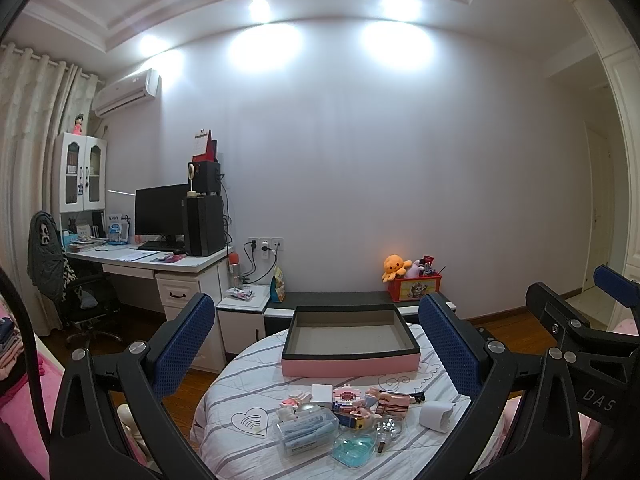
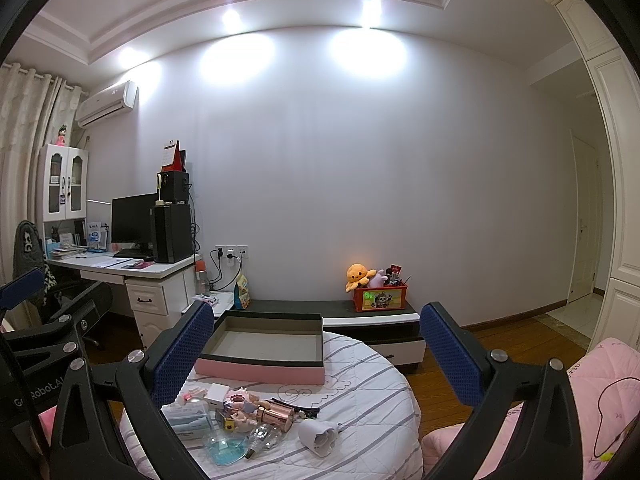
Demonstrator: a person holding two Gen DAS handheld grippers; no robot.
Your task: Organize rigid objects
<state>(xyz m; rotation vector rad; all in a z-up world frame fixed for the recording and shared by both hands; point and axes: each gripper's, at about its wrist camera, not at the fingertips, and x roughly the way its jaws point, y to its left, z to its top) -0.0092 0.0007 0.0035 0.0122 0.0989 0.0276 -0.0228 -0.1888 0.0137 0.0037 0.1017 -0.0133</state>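
A pink box (image 1: 350, 364) (image 2: 260, 372) with a dark rim and an empty grey inside sits at the far side of a round table (image 1: 240, 384) (image 2: 372, 400) under a striped white cloth. In front of it lies a heap of small items: a clear plastic case (image 1: 306, 430) (image 2: 190, 420), a white cube (image 1: 322, 395) (image 2: 216, 394), a white plug adapter (image 1: 437, 415) (image 2: 320, 436), a bulb (image 2: 266, 436), a rose-gold tube (image 2: 276, 414), a blue-tinted dish (image 1: 354, 450) (image 2: 224, 450). My left gripper (image 1: 316, 344) and right gripper (image 2: 316, 348) hover open above the table, holding nothing.
A white desk (image 1: 160, 264) with monitor and speakers stands at the left, a chair (image 1: 80, 300) beside it. A low dark bench (image 2: 340, 308) along the wall carries a red toy box (image 2: 380, 298). Pink bedding (image 2: 600, 392) lies at the right.
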